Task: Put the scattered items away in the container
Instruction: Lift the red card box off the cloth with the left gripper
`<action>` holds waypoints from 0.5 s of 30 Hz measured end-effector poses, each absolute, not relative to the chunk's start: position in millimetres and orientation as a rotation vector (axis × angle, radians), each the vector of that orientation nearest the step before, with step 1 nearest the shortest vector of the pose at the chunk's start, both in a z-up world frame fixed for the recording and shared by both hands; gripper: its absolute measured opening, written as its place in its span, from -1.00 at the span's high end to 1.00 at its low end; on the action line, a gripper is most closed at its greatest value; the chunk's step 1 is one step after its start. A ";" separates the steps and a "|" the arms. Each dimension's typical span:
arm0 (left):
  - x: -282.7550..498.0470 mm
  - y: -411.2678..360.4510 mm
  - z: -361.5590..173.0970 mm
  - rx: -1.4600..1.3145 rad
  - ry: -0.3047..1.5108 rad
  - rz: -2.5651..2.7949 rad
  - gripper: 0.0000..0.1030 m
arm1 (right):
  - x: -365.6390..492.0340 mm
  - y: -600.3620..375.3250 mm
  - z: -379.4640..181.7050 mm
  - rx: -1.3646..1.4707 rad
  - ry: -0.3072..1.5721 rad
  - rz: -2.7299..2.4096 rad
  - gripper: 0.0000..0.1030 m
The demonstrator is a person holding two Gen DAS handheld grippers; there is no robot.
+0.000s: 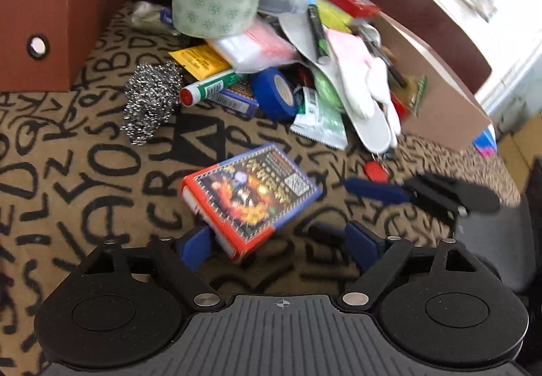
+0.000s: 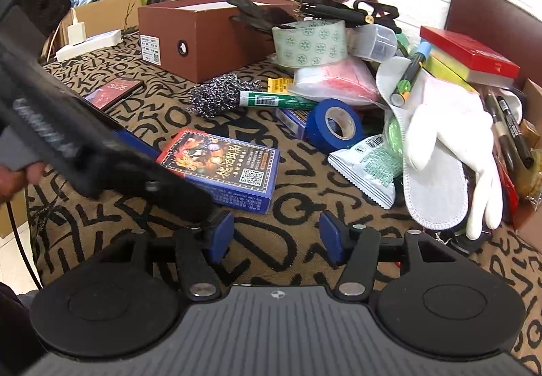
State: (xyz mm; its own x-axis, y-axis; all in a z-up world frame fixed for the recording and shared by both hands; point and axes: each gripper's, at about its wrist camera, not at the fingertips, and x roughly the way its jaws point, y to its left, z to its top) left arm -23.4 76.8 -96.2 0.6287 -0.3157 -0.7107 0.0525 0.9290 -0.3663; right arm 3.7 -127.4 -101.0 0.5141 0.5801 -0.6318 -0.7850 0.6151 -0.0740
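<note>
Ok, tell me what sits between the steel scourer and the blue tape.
A green marker lies across that stretch, running from the scourer toward the blue tape. Both wrist views show it.

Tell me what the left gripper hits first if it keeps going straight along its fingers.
Probably the colourful card box. It already lies partly between the open fingers of the left gripper, near the left pad, nothing in front of it. Depth is uncertain.

Left gripper (image 1: 277, 245) jaws wide; right gripper (image 2: 276, 237) jaws parted.

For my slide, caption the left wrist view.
Open left tongs straddle a colourful card box on the lettered brown cloth, clutter beyond.
</note>
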 end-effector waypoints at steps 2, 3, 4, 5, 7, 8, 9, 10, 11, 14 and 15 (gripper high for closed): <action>-28.5 82.2 -94.8 -0.323 0.860 -0.179 -0.78 | 3.5 -126.1 -102.2 -0.386 0.606 0.855 -0.19; -29.5 84.9 -95.7 -0.334 0.855 -0.161 -0.78 | 3.1 -125.2 -102.7 -0.394 0.606 0.861 -0.19; -29.1 88.4 -97.4 -0.350 0.849 -0.147 -0.78 | 3.0 -123.6 -103.2 -0.401 0.604 0.866 -0.19; -27.8 91.4 -99.6 -0.370 0.848 -0.133 -0.75 | 2.9 -121.8 -103.5 -0.408 0.602 0.871 -0.19; -24.4 93.3 -101.9 -0.399 0.843 -0.116 -0.71 | 3.8 -117.8 -103.5 -0.426 0.595 0.881 -0.19; -24.0 93.6 -101.8 -0.402 0.838 -0.116 -0.67 | 4.2 -115.7 -103.3 -0.437 0.588 0.888 -0.19; -23.5 93.4 -101.2 -0.399 0.837 -0.119 -0.54 | 4.7 -113.9 -103.0 -0.444 0.579 0.898 -0.19; -23.0 92.8 -100.8 -0.392 0.838 -0.125 -0.48 | 5.0 -113.0 -102.5 -0.450 0.572 0.908 -0.19; -22.9 92.2 -100.7 -0.385 0.840 -0.130 -0.42 | 5.5 -111.4 -102.0 -0.454 0.573 0.917 -0.18; -22.9 92.6 -101.5 -0.385 0.845 -0.135 -0.26 | 5.2 -108.7 -100.6 -0.446 0.582 0.955 -0.09; -22.5 93.6 -102.1 -0.396 0.847 -0.141 -0.23 | 5.1 -108.6 -100.6 -0.441 0.584 0.964 -0.09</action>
State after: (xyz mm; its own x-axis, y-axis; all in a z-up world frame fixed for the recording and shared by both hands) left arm -22.5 93.6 -102.1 0.6577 -0.2769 -0.7006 -0.0344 0.9180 -0.3951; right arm 5.1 -108.6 -100.6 0.4384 0.6317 -0.6393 -0.8592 0.5033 -0.0919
